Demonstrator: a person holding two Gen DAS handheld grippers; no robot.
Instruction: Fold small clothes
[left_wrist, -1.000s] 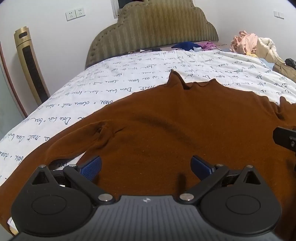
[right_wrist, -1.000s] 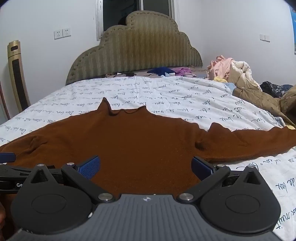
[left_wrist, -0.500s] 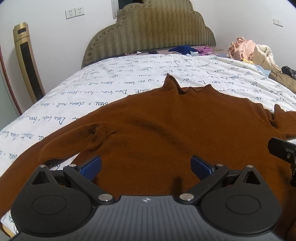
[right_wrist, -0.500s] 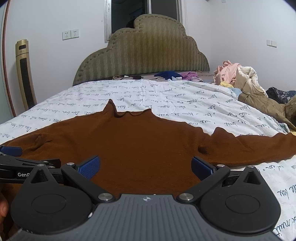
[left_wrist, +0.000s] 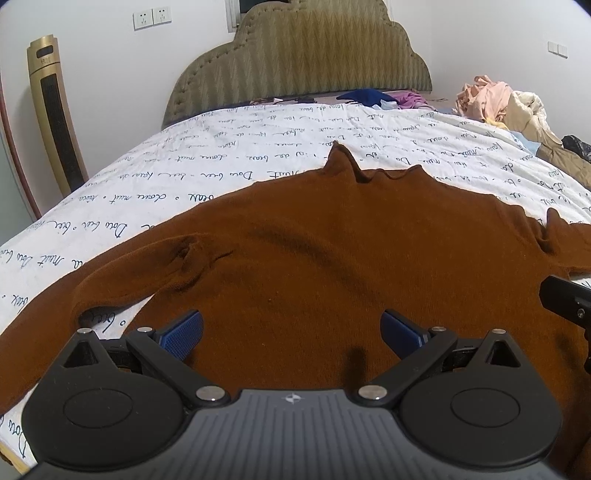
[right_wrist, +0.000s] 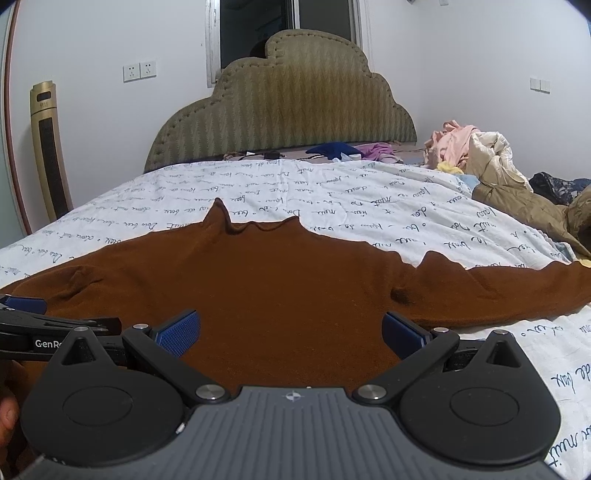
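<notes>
A brown long-sleeved sweater (left_wrist: 332, 258) lies spread flat on the bed, collar toward the headboard, sleeves out to both sides; it also shows in the right wrist view (right_wrist: 280, 280). My left gripper (left_wrist: 291, 328) is open and empty, low over the sweater's lower body near the left sleeve. My right gripper (right_wrist: 291, 330) is open and empty, low over the lower body near the right sleeve (right_wrist: 517, 291). Each gripper's side shows at the edge of the other's view.
The bed has a white sheet with blue script (left_wrist: 229, 162) and a padded olive headboard (right_wrist: 295, 110). A heap of clothes and a quilt (right_wrist: 491, 162) lies at the right. A gold tower fan (left_wrist: 55, 110) stands left of the bed.
Both grippers have tilted up and dropped slightly lower over the sweater's hem area. The sweater has not moved. Both grippers stay open.
</notes>
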